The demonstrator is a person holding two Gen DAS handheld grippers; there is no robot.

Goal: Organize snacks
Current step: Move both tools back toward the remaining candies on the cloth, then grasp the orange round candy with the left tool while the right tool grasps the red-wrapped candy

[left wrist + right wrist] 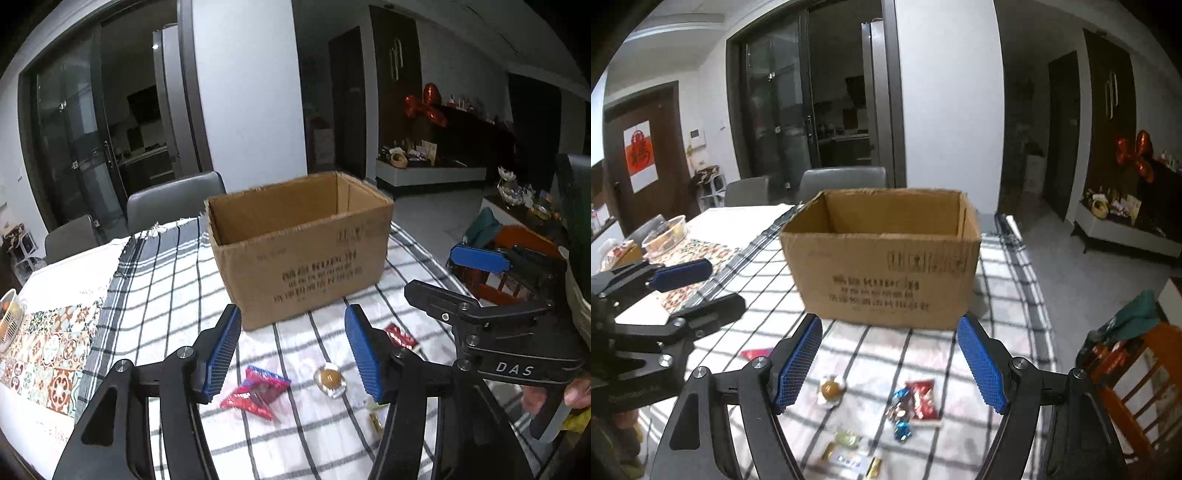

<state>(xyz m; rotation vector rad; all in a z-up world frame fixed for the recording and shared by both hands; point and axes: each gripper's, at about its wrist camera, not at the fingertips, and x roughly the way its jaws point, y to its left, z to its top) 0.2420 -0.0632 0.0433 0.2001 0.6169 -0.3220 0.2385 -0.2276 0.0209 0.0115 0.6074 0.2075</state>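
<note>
An open cardboard box stands on the checked tablecloth; it also shows in the right wrist view. Small wrapped snacks lie in front of it: red packets, a clear-wrapped brown ball, a red packet, blue-foil sweets and small gold ones. My left gripper is open and empty above the snacks. My right gripper is open and empty, hovering over them. Each gripper shows in the other's view, the right one and the left one.
A patterned runner and a bowl lie at the table's left. Grey chairs stand behind the table. An orange wooden chair with cloth on it stands at the right edge.
</note>
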